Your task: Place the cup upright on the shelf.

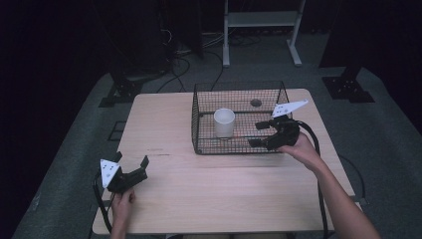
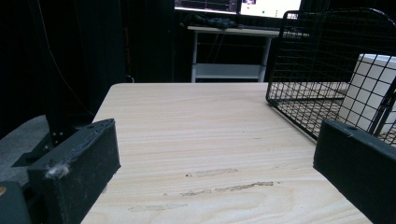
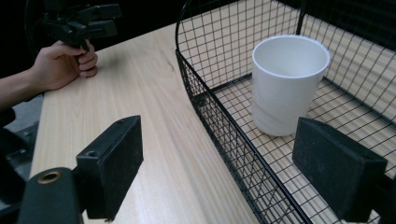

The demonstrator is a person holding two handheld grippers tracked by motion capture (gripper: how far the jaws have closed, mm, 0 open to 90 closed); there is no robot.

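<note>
Cup: white, upright in the wire basket — ahead of the right gripper, nearer its right jaw.
Right jaws: open, straddling the basket's wall.
Left gripper: jaws open — nothing between, over the worktop.

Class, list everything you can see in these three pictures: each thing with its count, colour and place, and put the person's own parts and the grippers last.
Table: one, light wood, centre of the high view.
Wire basket: one, black mesh, on the far right part of the table.
Cup: one, white, upright inside the wire basket.
Stand: one, white frame, on the floor beyond the table.
Floor: grey, around the table.
Left gripper: one, black with a grey plate, near the table's front left, jaws open and empty.
Right gripper: one, black with a grey plate, at the basket's right front, jaws apart astride its wall, holding nothing.
Left hand: one, holding the left gripper.
Right hand: one, holding the right gripper.
</note>
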